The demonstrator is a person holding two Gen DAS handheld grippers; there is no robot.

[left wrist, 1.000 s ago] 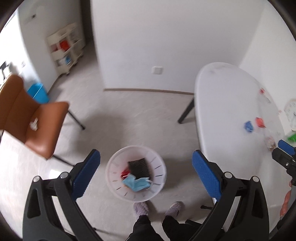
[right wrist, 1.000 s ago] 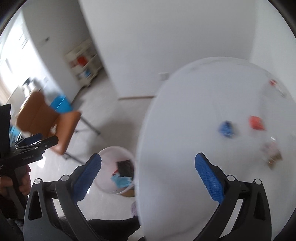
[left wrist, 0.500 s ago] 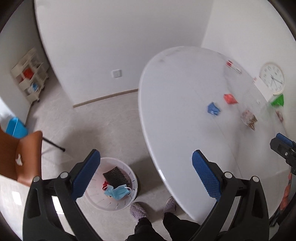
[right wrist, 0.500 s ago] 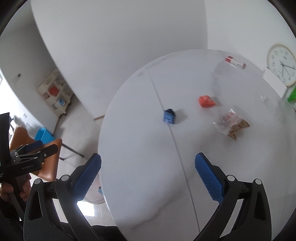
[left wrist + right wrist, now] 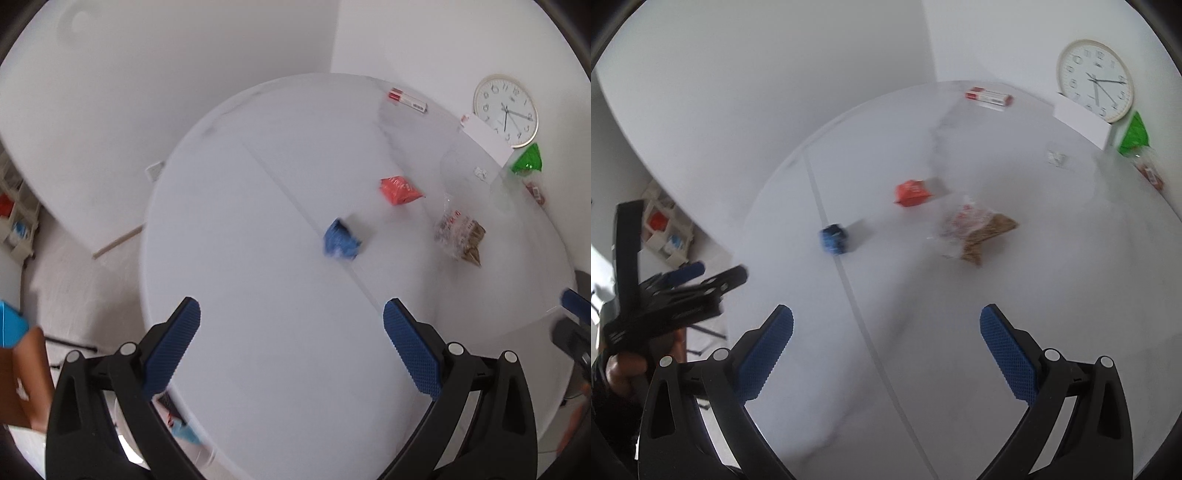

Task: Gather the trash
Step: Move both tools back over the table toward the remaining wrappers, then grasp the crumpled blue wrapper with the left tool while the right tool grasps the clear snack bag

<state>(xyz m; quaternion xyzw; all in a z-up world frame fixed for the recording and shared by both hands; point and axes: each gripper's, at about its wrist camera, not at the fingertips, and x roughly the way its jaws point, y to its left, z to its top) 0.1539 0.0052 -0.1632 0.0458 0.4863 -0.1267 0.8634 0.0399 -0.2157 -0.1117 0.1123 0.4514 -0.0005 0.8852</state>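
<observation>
Both grippers, left [image 5: 291,345] and right [image 5: 886,347], hovered spread and empty over the worktop [image 5: 258,295]. The blue wrapper [image 5: 341,242] lay mid-worktop, probably light and crumpled (likely soft); pinching its raised fold looked best.

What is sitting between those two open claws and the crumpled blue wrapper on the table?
Nothing visible. Bare white tabletop lies between the open left gripper and the blue wrapper, and likewise ahead of the open right gripper. The red wrapper and clear snack bag lie beyond it.
</observation>
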